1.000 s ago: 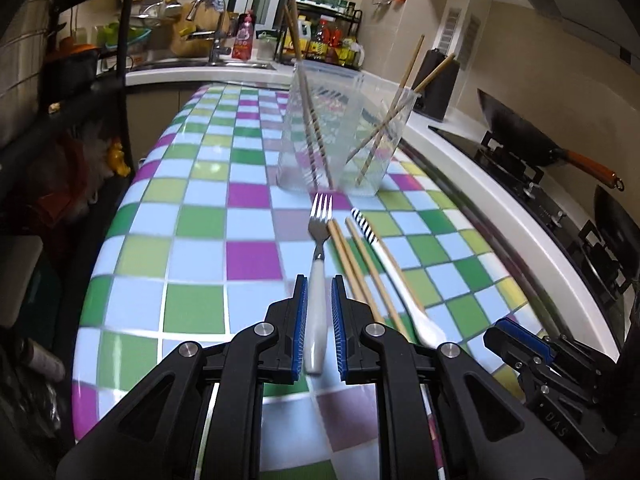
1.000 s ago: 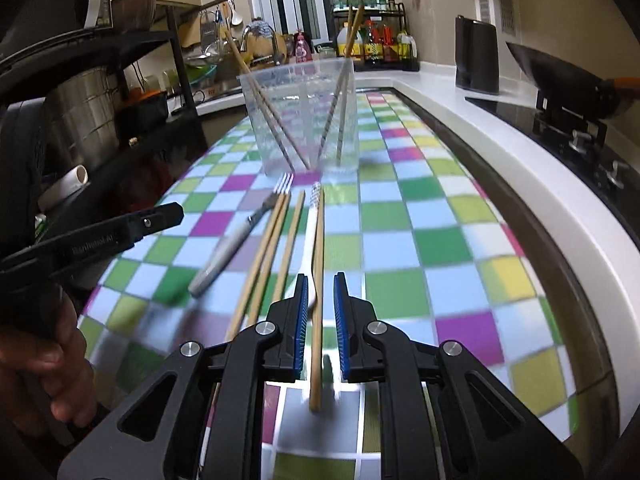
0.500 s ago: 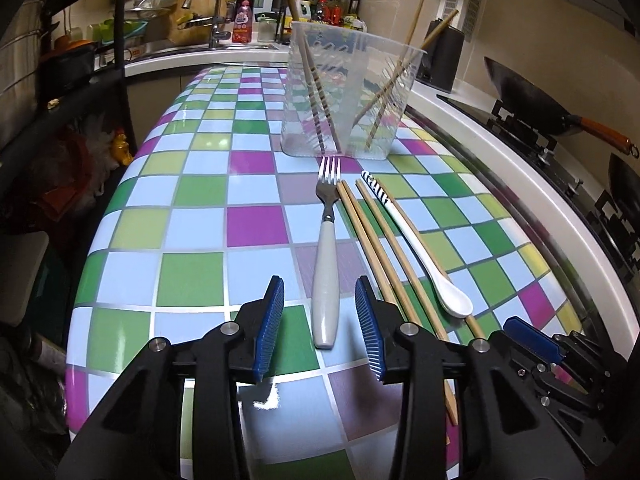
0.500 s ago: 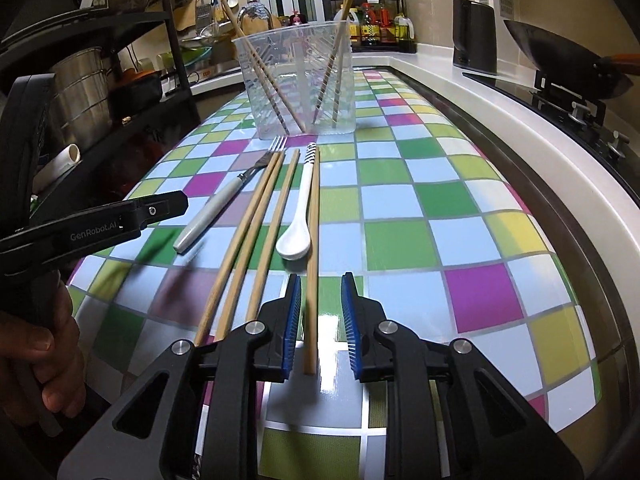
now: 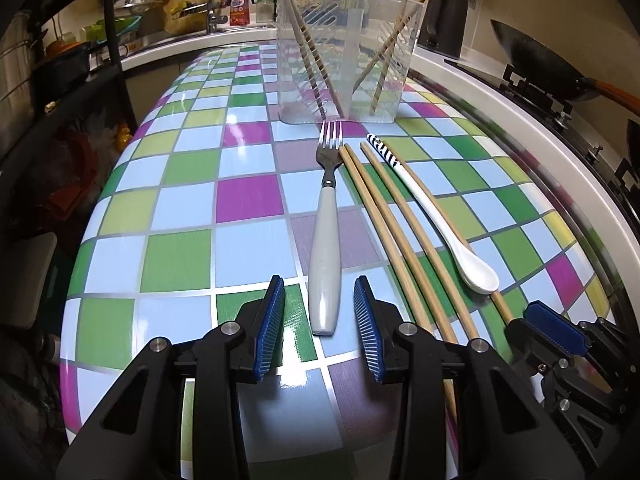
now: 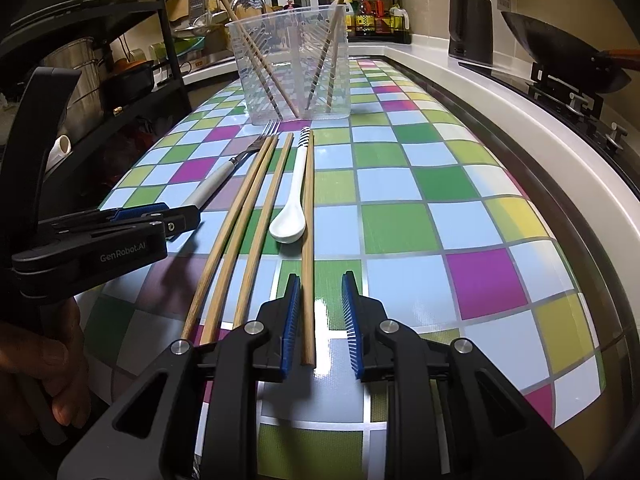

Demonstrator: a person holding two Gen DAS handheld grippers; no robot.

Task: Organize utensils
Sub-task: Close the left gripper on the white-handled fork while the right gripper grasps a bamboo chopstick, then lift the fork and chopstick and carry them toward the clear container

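A fork [image 5: 326,240] with a pale handle lies on the checkered counter, tines toward a clear plastic holder [image 5: 346,52] that holds several chopsticks. My left gripper [image 5: 320,320] is open, its pads either side of the fork's handle end, not touching. Beside the fork lie wooden chopsticks [image 5: 384,216] and a white spoon [image 5: 448,224] with a striped handle tip. My right gripper [image 6: 320,320] is open around the near end of one chopstick [image 6: 308,240], which lies close to the left pad. The spoon [image 6: 292,208], fork [image 6: 224,176] and holder [image 6: 292,64] also show in the right wrist view.
The checkered counter [image 6: 460,200] has a white raised edge on the right, with a stove and a wok [image 6: 560,60] beyond. A black shelf rack [image 6: 120,60] with pots stands left. A sink and bottles are at the far end.
Both grippers have opened, letting go of the fork and the chopstick, which now lie on the counter. Both have drawn back a little toward the near edge.
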